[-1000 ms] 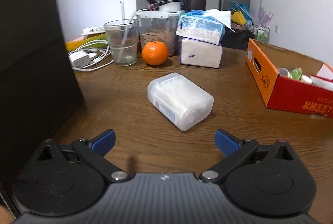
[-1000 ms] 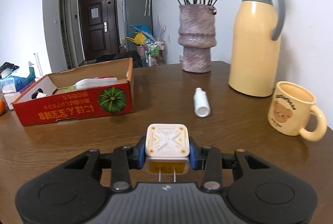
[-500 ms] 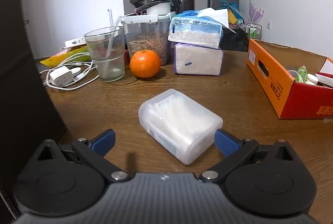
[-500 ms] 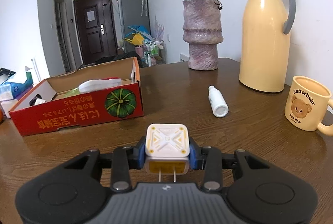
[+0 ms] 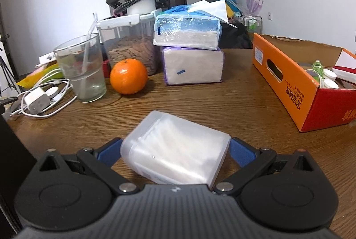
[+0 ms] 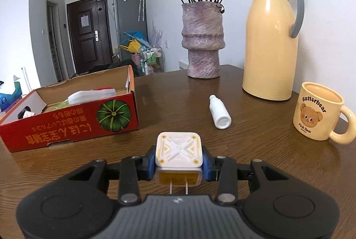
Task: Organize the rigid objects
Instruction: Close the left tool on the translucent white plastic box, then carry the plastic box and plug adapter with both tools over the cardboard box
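A translucent plastic box of cotton swabs (image 5: 175, 139) lies on the wooden table, slightly askew, between the blue pads of my left gripper (image 5: 175, 151). The jaws stand wide and open, each pad close beside a side of the box. My right gripper (image 6: 179, 163) is shut on a white square charger plug (image 6: 179, 149), prongs pointing back at the camera, held above the table. An open orange and red cardboard box (image 5: 287, 83) (image 6: 66, 127) with several small items inside stands between the two hands. A small white bottle (image 6: 219, 112) lies on its side ahead of the plug.
Behind the swab box stand a glass of water (image 5: 82, 70), an orange (image 5: 128, 76), a jar of nuts (image 5: 131, 47), stacked tissue packs (image 5: 191, 50) and a charger with cable (image 5: 36, 101). A mug (image 6: 316, 110), yellow jug (image 6: 270, 43) and vase (image 6: 202, 39) stand right.
My left gripper has moved forward until the swab box sits between its pads, jaw width unchanged. The right gripper keeps its grip on the plug, and its view has shifted slightly sideways.
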A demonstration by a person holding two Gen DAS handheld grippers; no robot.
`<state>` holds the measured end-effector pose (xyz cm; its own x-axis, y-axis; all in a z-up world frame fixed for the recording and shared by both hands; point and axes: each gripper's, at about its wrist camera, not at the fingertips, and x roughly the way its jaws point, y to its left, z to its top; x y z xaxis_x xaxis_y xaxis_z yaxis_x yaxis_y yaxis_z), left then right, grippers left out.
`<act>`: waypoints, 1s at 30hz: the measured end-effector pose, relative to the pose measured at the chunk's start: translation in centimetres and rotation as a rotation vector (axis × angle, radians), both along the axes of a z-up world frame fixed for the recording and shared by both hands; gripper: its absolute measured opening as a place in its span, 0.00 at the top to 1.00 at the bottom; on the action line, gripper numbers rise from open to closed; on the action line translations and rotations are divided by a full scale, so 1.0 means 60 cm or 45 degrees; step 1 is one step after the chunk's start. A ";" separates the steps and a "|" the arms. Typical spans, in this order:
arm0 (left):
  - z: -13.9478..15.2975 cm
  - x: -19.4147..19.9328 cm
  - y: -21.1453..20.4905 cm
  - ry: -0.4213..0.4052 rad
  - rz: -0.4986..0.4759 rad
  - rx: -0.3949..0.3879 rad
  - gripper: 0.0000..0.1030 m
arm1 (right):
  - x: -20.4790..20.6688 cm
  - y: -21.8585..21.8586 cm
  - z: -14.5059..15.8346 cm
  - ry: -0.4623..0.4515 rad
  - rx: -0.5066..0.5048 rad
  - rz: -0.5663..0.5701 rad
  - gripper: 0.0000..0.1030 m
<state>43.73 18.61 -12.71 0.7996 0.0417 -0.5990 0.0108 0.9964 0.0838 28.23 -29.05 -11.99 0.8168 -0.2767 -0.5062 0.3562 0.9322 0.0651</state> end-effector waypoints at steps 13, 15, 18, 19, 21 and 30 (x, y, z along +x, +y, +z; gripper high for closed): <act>-0.007 0.001 -0.002 0.009 -0.050 0.023 0.15 | 0.000 0.001 0.000 -0.005 0.006 0.011 0.63; -0.006 -0.004 -0.002 0.002 -0.048 0.016 0.16 | -0.001 0.001 0.001 -0.011 0.008 0.014 0.63; -0.002 -0.012 -0.003 -0.007 -0.025 0.008 0.18 | -0.004 0.002 0.003 -0.021 0.015 0.018 0.63; 0.000 -0.016 -0.003 -0.010 -0.014 -0.004 0.20 | -0.005 0.002 0.003 -0.023 0.016 0.020 0.63; 0.004 -0.026 -0.007 -0.017 -0.003 -0.021 0.20 | -0.006 0.003 0.004 -0.025 0.020 0.026 0.63; 0.015 -0.079 -0.057 -0.073 0.023 -0.014 0.20 | -0.016 0.009 0.008 -0.048 0.032 0.058 0.63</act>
